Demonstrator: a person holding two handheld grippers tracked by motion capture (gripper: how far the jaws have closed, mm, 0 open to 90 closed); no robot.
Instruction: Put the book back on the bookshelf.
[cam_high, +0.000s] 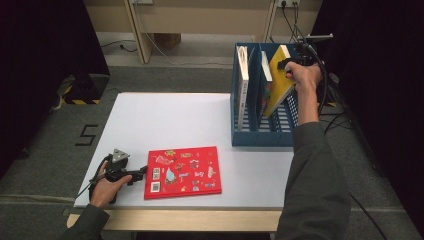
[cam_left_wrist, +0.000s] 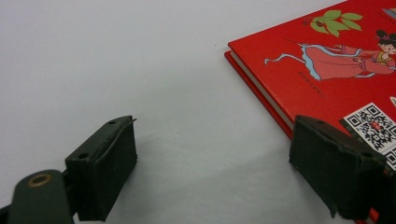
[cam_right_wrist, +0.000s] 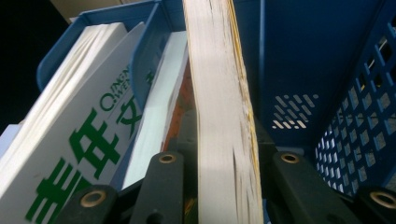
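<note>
Two grippers are at work, well apart. At the left, the left gripper (cam_high: 134, 176) rests on the white worktop (cam_high: 165, 120) just beside the left edge of a red book (cam_high: 182, 171) that lies flat near the front; its fingers (cam_left_wrist: 105, 163) stand wide, and in the left gripper view one sits on bare worktop while the other covers part of the book's edge, so contact there is hard to judge; that finger also cuts off a QR code (cam_left_wrist: 373, 126) on the cover, and the small printed lines beside the drawn figure are too small to read. Farther right, at the back right of the worktop, stands a blue file rack (cam_high: 260, 137); a white book (cam_high: 243, 85) in its left compartment carries green characters and Latin letters partly hidden by the divider, of which only "QING" and "WEN" can be made out; a second book (cam_high: 266, 85) stands in the middle compartment, its cover mostly hidden. At the right, the right gripper (cam_high: 289, 69) has its fingers (cam_right_wrist: 166, 186) narrowed onto a yellow book (cam_high: 280, 80), which leans tilted in the rack's right compartment; its page edge (cam_right_wrist: 224, 116) faces the right gripper view, so no title shows.
</note>
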